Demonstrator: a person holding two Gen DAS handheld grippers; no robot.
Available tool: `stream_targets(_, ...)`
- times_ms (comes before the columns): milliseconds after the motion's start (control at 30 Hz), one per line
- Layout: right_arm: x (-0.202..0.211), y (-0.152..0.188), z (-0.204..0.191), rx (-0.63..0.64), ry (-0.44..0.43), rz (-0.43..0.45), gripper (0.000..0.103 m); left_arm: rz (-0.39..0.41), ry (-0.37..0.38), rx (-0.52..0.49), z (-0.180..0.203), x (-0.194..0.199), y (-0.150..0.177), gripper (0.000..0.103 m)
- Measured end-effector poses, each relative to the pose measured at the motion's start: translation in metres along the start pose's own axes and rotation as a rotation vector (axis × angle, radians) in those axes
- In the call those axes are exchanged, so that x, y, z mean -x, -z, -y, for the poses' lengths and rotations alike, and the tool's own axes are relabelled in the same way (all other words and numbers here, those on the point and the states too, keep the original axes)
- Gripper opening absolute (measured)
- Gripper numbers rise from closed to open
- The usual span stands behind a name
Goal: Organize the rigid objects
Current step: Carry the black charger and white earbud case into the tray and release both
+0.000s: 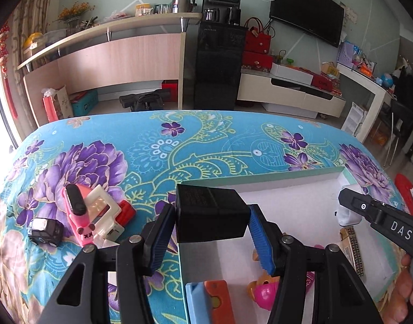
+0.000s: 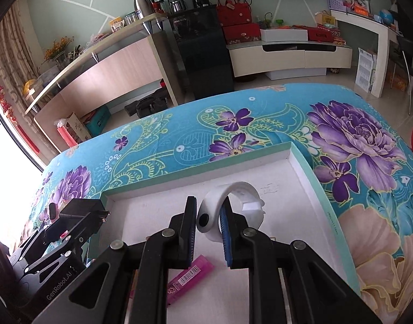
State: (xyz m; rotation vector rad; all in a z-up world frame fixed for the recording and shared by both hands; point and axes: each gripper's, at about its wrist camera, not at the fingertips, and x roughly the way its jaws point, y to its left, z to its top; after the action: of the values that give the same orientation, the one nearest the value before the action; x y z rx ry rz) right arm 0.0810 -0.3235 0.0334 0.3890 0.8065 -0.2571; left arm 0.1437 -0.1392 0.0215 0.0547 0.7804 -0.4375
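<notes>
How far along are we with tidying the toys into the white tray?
Partly done. Already in the tray: pink tube, orange block, pink ball. In hand: left gripper holds the black adapter at the tray's edge; right gripper holds the white band over it. Left on the cloth: toy car, pink toy.

Left gripper (image 1: 212, 232) clamped on black adapter (image 1: 210, 213), held above box edge. Right gripper (image 2: 207, 229) closed on white band (image 2: 220, 210), low inside box. Grippers near each other.

toys (image 1: 93, 216) left of box (image 1: 260, 181) | lighter (image 2: 189, 276) in box
</notes>
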Motion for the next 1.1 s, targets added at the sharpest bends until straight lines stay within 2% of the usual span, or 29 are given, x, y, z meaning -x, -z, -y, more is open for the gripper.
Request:
stream_targets(433, -0.015, 0.003, 0.005, -0.020, 0.028, -0.045, 0.018, -0.057, -0.001, -0.032, 0.011, -0.022, 0.007, 0.059)
stream_targets(800, -0.018, 0.002, 0.006, -0.030, 0.038, -0.058, 0.019, -0.044, 0.009, -0.026, 0.010, -0.017, 0.006, 0.060)
stream_targets(833, -0.018, 0.002, 0.005, -0.029, 0.039, -0.059, 0.022, -0.042, 0.008, -0.023, 0.009, -0.016, 0.005, 0.061)
stream_targets(933, -0.019, 0.002, 0.004, -0.028, 0.031, -0.058, 0.046, -0.034, 0.009, -0.010, 0.006, -0.014, 0.004, 0.064)
stream_targets(1100, -0.018, 0.002, -0.001, -0.007, 0.039, -0.051, 0.047, -0.019, 0.005, 0.009, 0.001, -0.009, 0.002, 0.068)
